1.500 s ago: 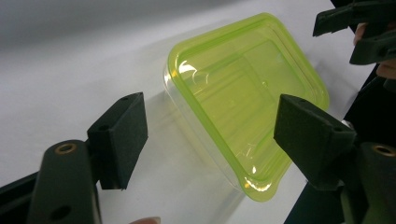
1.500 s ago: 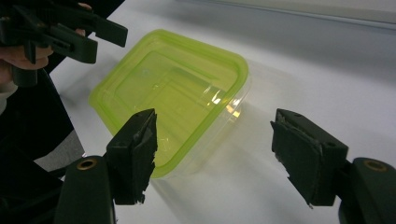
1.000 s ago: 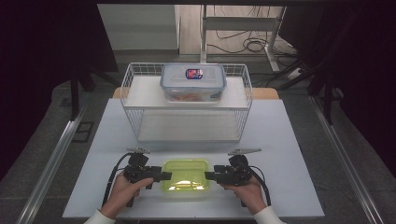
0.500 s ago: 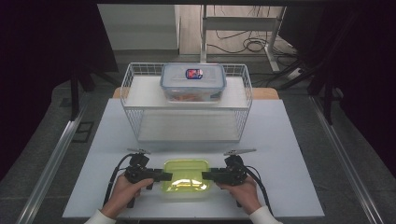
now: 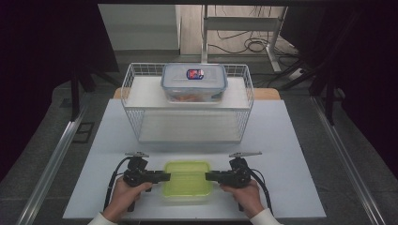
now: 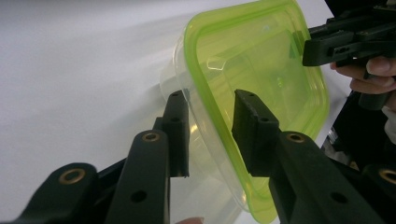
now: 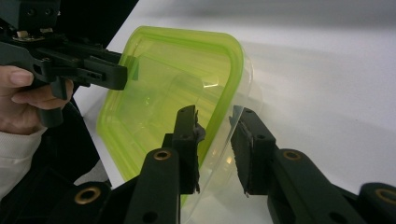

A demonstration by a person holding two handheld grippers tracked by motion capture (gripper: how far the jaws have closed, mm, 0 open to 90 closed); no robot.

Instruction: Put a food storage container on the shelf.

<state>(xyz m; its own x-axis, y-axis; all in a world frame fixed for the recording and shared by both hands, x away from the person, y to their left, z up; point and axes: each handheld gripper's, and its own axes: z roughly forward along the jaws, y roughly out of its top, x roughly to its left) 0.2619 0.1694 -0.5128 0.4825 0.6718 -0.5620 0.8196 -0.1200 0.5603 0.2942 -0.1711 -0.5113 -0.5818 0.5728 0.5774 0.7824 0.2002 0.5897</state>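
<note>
lid (image 5: pixel 187 177) was translucent lime green | container (image 6: pixel 180 93) under it was clear | left hand-held gripper (image 5: pixel 165 176) and right hand-held gripper (image 5: pixel 208 176) were black, brass-coloured rivets | tabletop (image 5: pixel 291 140) was white | wire basket (image 5: pixel 244 89) at 12 o'clock was white | box (image 5: pixel 194 83) there was clear, blue-and-red label

Left gripper (image 5: pixel 162 177) and right gripper (image 5: pixel 212 176) flank the green-lidded container (image 5: pixel 187 180), jaws just closing.

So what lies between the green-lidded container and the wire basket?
Bare white table in the high view: nothing lies between the green-lidded container and the wire basket.
</note>
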